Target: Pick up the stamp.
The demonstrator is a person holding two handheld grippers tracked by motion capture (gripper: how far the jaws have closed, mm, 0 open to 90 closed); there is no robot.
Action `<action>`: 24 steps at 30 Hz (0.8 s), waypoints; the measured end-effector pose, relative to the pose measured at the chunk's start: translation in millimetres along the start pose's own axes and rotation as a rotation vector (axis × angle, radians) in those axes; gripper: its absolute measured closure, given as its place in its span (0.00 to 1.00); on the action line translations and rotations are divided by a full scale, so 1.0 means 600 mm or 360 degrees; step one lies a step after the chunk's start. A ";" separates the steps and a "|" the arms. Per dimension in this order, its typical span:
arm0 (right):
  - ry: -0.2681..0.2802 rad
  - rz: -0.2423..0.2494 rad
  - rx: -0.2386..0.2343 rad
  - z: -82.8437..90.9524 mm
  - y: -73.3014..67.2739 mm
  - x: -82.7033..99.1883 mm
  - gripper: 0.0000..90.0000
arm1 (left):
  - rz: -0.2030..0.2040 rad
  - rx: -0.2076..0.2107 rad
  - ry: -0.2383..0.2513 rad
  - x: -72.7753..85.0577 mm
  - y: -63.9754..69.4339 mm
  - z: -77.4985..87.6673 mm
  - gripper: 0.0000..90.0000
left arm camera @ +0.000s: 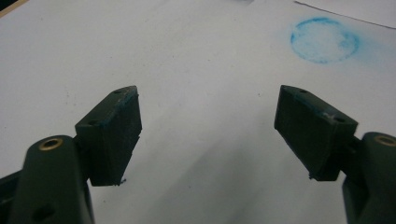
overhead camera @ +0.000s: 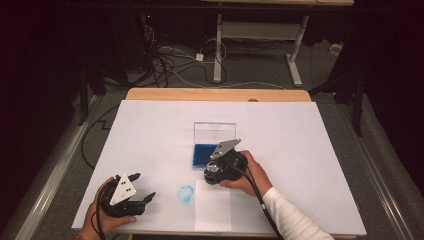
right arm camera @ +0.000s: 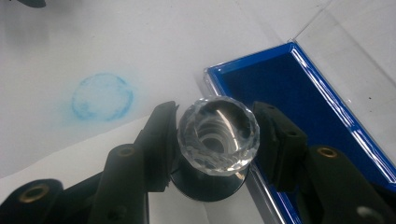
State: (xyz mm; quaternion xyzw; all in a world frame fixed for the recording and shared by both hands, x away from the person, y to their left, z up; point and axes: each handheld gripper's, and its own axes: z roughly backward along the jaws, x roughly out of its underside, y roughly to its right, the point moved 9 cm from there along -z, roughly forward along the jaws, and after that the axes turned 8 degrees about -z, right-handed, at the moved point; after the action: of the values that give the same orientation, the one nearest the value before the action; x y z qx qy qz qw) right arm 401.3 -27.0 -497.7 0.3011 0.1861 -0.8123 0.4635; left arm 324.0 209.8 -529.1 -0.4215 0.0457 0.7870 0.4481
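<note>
Clear faceted crystal knob (right arm camera: 217,135) on dark round base, beside blue-lined case (right arm camera: 299,93).

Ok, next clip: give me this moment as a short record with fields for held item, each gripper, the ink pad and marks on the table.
held item: faceted clear-knobbed stamp, its dark base showing below the knob
right gripper: jaws closed on the stamp's knob, beside the ink pad
left gripper: open, nothing between the jaws, resting low near the table's front edge
ink pad: blue, in a clear case, lid open
marks: one round blue stamp print on the white table cover
paper: white sheet beside the print
</note>
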 end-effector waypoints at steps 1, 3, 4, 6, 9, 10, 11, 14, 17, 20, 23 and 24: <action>0.0000 -0.0002 0.0004 -0.001 0.000 0.000 0.62 | -0.0005 0.0001 -0.0004 0.000 0.000 -0.001 0.25; 0.0005 -0.0005 0.0004 -0.002 0.000 -0.001 0.63 | -0.0011 0.0001 -0.0007 0.000 0.001 -0.001 0.26; 0.0005 -0.0003 0.0005 -0.002 0.000 -0.001 0.63 | -0.0013 0.0003 -0.0006 0.000 0.001 -0.002 0.26; -0.0001 -0.0006 0.0004 -0.001 0.001 -0.001 0.63 | -0.0013 0.0006 -0.0007 0.000 0.001 -0.002 0.26; -0.0007 -0.0001 0.0005 -0.001 0.001 0.000 0.63 | -0.0031 0.0003 -0.0003 -0.001 -0.001 -0.004 0.26; -0.0007 0.0004 0.0004 -0.001 0.002 0.000 0.63 | -0.0020 0.0014 -0.0011 0.000 0.001 -0.004 0.26; -0.0006 0.0003 0.0004 -0.001 0.002 0.000 0.63 | -0.0019 0.0017 -0.0009 -0.001 0.001 -0.004 0.26; -0.0004 0.0005 0.0000 -0.001 0.002 0.001 0.63 | -0.0020 0.0019 -0.0003 -0.002 0.002 -0.004 0.26; 0.0002 -0.0001 0.0006 0.001 0.002 0.001 0.63 | -0.0013 0.0022 0.0010 -0.004 0.001 -0.004 0.26; 0.0010 -0.0001 0.0012 0.002 0.003 0.002 0.64 | -0.0013 0.0031 0.0017 -0.006 0.002 -0.006 0.26; 0.0026 0.0001 0.0016 0.005 0.004 0.001 0.64 | -0.0037 0.0032 0.0022 -0.008 0.001 -0.007 0.26; 0.0029 0.0007 0.0017 0.007 0.004 0.000 0.64 | -0.0035 0.0031 0.0023 -0.008 0.001 -0.008 0.26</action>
State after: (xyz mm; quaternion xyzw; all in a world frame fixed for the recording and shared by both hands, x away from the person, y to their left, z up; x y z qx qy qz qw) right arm 402.0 -30.7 -494.8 0.3115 0.1853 -0.8094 0.4620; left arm 327.8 204.5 -528.9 -0.4232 0.0519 0.7785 0.4606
